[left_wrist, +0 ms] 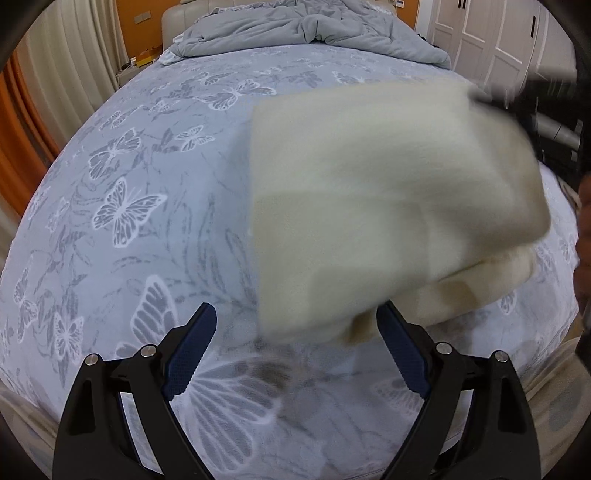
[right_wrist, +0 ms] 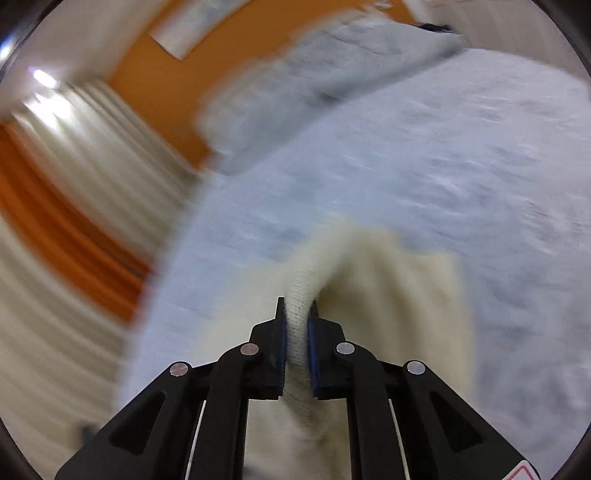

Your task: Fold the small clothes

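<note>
Through the left wrist camera: a cream, soft knitted small garment, blurred, partly lifted above the pale blue butterfly-print bedsheet, its lower bulk bunched on the sheet. Left gripper released, jaws spread wide with nothing between the pads, hovering just beside the garment's near edge, the right blue pad close to or brushing the bunched cloth; contact hard to tell. Beyond the garment, a rumpled grey quilt at the bed's head end; white panelled wardrobe doors well beyond the garment, to the right. Through the right wrist camera: right gripper clenched on a ribbed fold of the same cream garment, cloth pinched between the blue pads and trailing forward onto the sheet; background streaked with motion blur, orange wall and pale curtain far off to the garment's left. Judged step: a fold in progress, one edge carried over the rest of the garment. Next move likely calls for laying the carried edge square on the lower layer, then letting go, the free left tool steadying or smoothing the cloth. No legible brand or writing; only a sliver of a red-edged sticker on the right tool, unreadable.
</note>
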The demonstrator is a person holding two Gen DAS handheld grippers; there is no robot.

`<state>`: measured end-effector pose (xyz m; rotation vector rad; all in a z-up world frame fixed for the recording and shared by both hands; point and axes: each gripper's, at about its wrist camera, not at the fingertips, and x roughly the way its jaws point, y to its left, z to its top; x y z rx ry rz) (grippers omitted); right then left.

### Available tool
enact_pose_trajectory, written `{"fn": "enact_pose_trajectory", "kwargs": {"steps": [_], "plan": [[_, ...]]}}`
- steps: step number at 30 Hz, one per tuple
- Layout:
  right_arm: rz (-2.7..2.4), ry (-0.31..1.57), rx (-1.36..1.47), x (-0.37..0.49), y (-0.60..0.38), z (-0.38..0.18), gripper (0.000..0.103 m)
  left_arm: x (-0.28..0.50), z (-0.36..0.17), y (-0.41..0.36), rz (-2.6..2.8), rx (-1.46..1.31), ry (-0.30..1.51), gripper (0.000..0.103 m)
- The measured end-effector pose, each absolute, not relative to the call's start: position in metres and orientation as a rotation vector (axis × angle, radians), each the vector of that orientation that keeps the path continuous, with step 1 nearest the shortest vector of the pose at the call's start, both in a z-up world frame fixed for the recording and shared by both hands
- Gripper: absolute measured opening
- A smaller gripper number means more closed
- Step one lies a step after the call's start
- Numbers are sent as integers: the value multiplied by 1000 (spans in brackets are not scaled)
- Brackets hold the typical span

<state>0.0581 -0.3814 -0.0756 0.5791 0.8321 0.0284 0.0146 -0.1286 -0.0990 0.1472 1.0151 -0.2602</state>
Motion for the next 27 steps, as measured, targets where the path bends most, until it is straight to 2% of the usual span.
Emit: {"fn": "enact_pose_trajectory", "kwargs": {"steps": [2,4,5,7,11,18,20,22,25,27], "plan": [[-30,1082,625,69,-386,-119,15,15,-103,-130,-255,158,1022,86],[-18,1031,622,65,-386,-109,21,15,-106,-129,-246,150,1034,86],[-33,966,569,59,-384,-94,38,14,-106,-127,-240,143,1039,86],[-58,920,563,48,-385,-85,61,14,-106,-125,-239,132,1045,86],[-4,995,706,33,-393,-102,62,13,-107,-121,-230,139,1043,86],[71,1125,733,56,-374,-126,62,14,-110,-118,-219,96,1068,86],[80,1091,684,63,-363,-121,22,13,-107,-120,-219,111,1056,86],[102,998,613,63,-356,-101,17,13,-104,-122,-221,122,1048,86],[186,699,701,45,-374,-54,15,13,-99,-124,-226,125,1039,86],[56,745,666,37,-389,-60,15,12,-97,-127,-232,134,1036,86]]}}
